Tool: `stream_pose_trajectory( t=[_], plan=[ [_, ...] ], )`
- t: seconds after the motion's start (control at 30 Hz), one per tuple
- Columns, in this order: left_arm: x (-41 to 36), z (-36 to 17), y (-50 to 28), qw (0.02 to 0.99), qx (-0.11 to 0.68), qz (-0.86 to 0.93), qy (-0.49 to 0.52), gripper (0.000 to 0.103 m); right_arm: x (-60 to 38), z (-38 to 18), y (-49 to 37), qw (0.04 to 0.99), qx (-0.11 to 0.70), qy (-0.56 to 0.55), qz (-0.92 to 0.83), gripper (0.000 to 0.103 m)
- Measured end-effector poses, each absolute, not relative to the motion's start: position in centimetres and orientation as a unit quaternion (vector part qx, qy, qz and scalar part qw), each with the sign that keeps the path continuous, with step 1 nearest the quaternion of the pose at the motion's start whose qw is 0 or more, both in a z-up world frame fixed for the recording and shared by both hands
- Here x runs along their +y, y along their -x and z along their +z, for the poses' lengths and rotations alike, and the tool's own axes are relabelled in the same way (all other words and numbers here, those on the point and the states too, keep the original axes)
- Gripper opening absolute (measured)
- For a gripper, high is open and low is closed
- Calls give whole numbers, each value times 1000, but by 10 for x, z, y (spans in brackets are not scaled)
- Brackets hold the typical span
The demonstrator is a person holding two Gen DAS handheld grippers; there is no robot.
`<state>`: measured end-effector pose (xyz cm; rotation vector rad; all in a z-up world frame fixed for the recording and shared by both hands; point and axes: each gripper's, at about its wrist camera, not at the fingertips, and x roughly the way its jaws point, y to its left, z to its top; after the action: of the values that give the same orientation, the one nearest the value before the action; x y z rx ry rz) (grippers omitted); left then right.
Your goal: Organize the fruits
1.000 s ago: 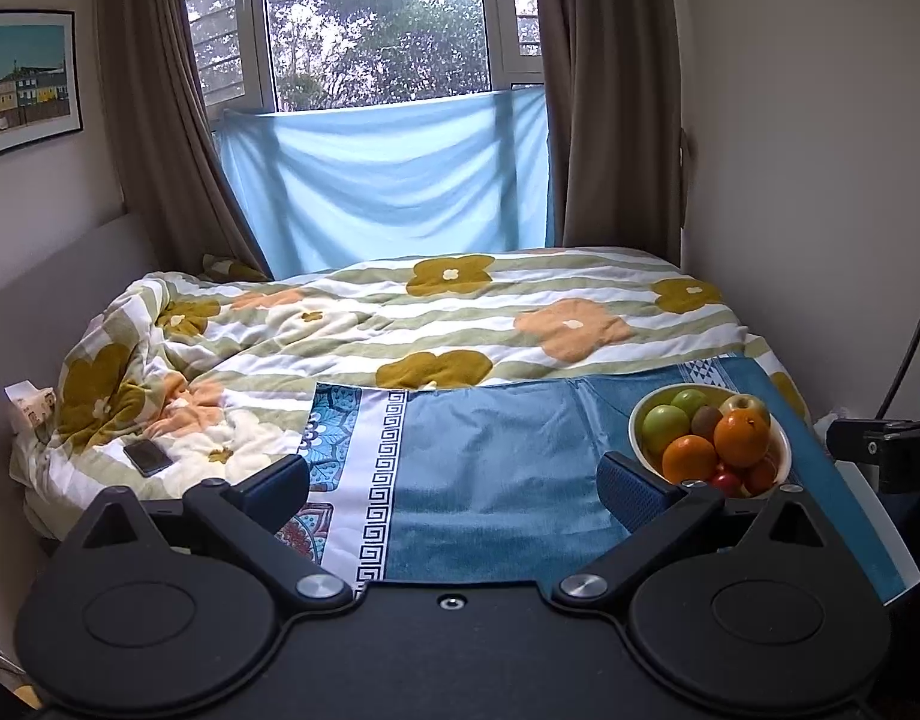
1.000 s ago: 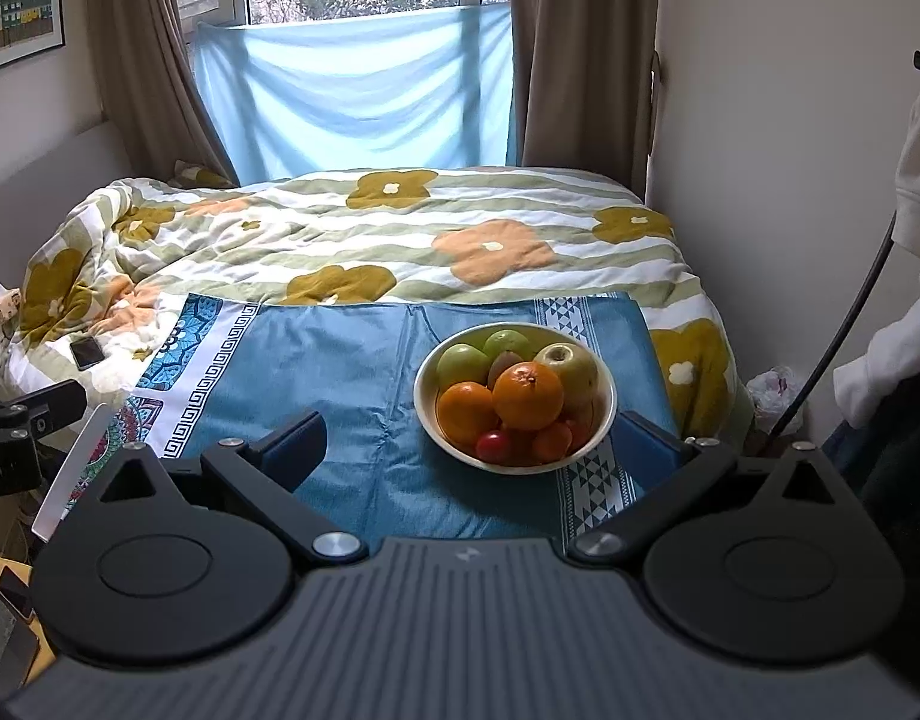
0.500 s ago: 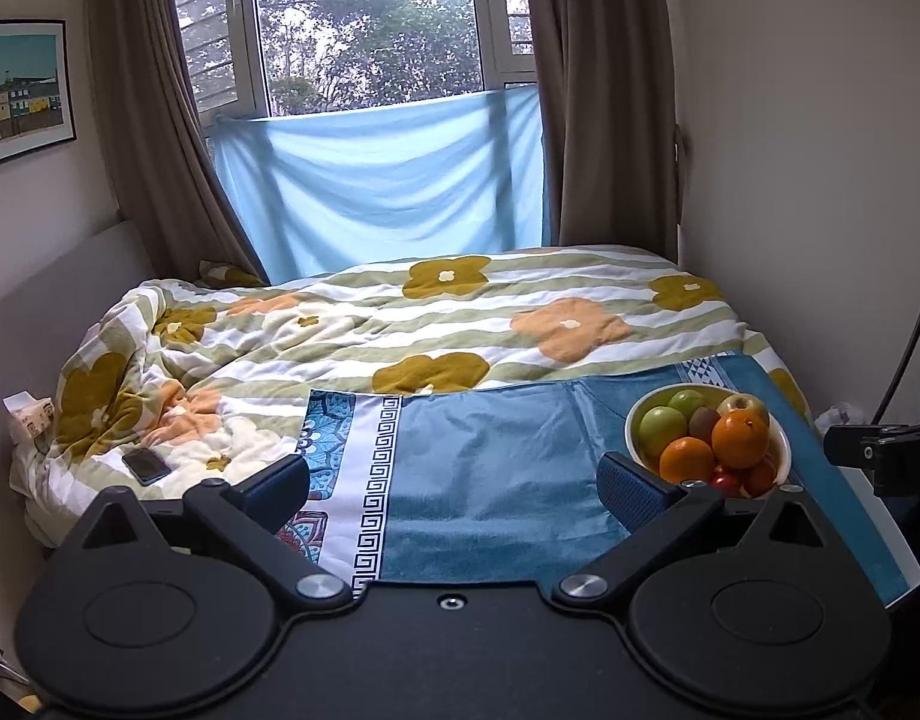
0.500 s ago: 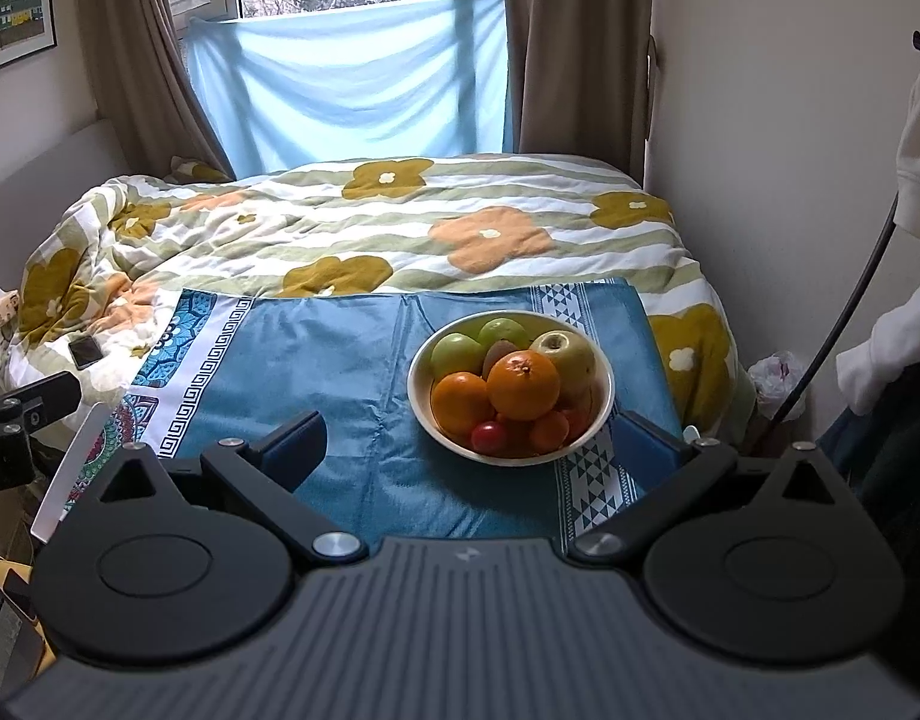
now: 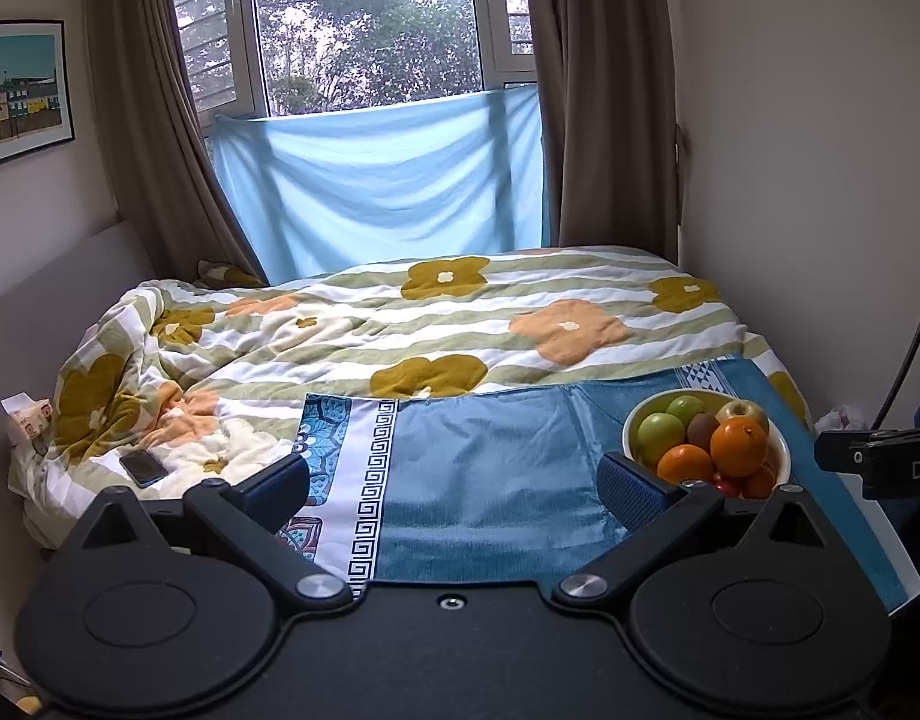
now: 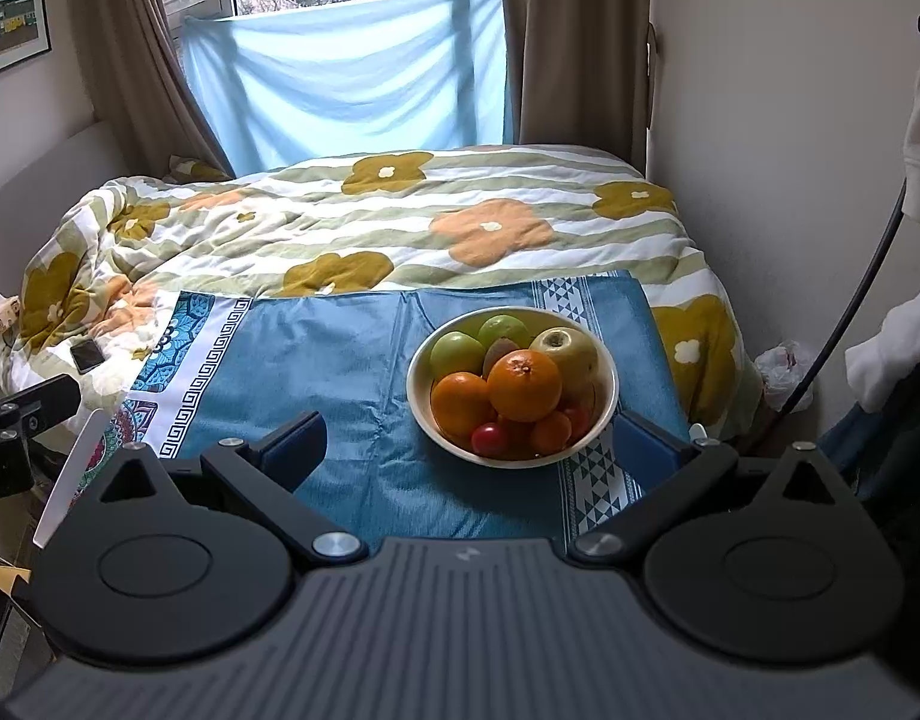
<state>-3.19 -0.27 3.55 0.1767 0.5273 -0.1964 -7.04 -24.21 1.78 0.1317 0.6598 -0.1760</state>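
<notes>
Since a second ago the right gripper (image 6: pixel 469 441) has pulled back slightly from the fruit bowl (image 6: pixel 604 405). Both it and the left gripper (image 5: pixel 454 483) have fingers spread wide, holding nothing. The bowl, heaped with oranges (image 6: pixel 525 384), green apples (image 6: pixel 457 354) and tomatoes, sits on the blue cloth (image 6: pixel 340 372) on the bed.

— Where's the fruit?
— Heaped in a cream bowl (image 6: pixel 604 387) near the bed's foot edge, toward its right corner, upright on the blue cloth (image 6: pixel 340 372).
— What's inside?
— Two oranges (image 6: pixel 525 385), two green apples (image 6: pixel 457 354), a yellow apple (image 6: pixel 571 351), a kiwi (image 6: pixel 497 354), small red tomatoes (image 6: pixel 489 439) at the front.
</notes>
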Motion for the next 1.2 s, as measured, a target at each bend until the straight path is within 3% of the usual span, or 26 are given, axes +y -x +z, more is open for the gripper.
stream_pose_trajectory(
  t=[1.2],
  plan=[
    [6, 28, 14, 957, 269, -82, -73, 103, -227, 9, 50, 938, 332, -56, -82, 103]
  ],
)
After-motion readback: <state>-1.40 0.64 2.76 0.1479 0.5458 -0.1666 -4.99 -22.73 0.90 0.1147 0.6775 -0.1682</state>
